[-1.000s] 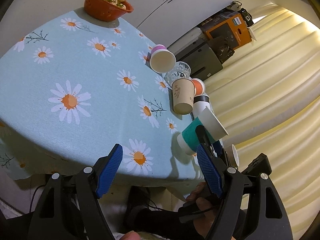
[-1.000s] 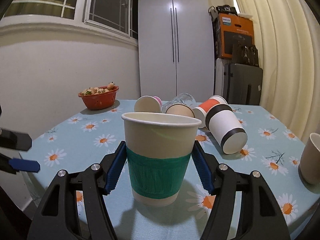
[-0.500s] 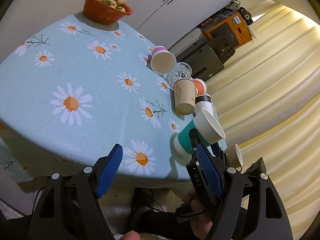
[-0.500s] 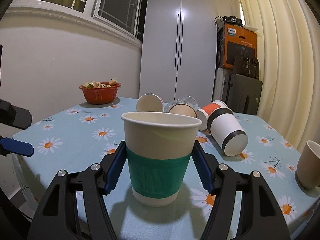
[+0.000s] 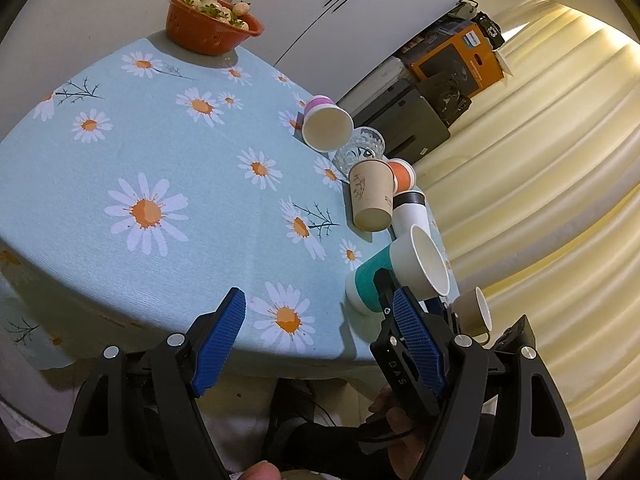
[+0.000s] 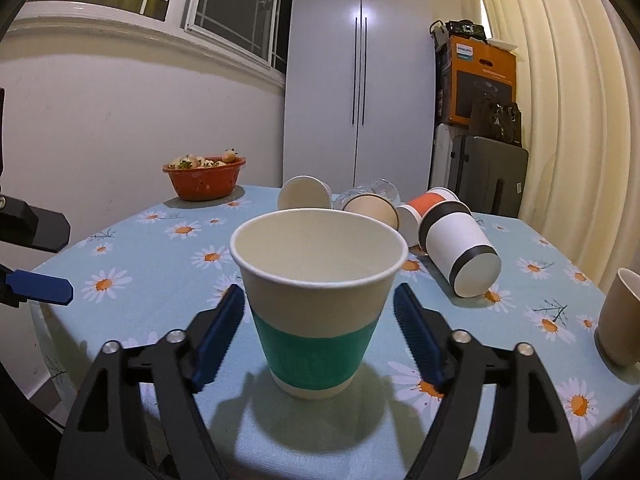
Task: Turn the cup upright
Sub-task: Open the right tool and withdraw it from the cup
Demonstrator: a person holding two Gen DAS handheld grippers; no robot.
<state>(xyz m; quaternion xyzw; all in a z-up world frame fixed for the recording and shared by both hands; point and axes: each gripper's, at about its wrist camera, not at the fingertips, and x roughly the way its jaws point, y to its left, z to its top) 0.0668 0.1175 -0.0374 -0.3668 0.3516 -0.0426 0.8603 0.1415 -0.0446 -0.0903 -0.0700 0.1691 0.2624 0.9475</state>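
A paper cup with a teal band (image 6: 318,304) stands upright on the daisy tablecloth (image 6: 160,280) near the table's front edge. My right gripper (image 6: 320,336) is open, its blue pads apart from the cup on both sides. The cup also shows in the left wrist view (image 5: 396,272), with the right gripper's finger beside it. My left gripper (image 5: 320,332) is open and empty, off the table's near edge. Several other cups lie on their sides: a white one with black bands (image 6: 460,252), an orange one (image 6: 424,208), a brown one (image 6: 372,208) and a pink-based one (image 6: 304,196).
A red bowl of food (image 6: 204,178) sits at the far left of the table. A clear glass (image 6: 372,192) lies among the cups. A brown cup (image 6: 620,320) stands upright at the right edge. A curtain hangs on the right, a cupboard behind.
My right gripper has opened and let go of the teal-banded cup, which now stands on the table. It has also risen a little. The left gripper stays open.
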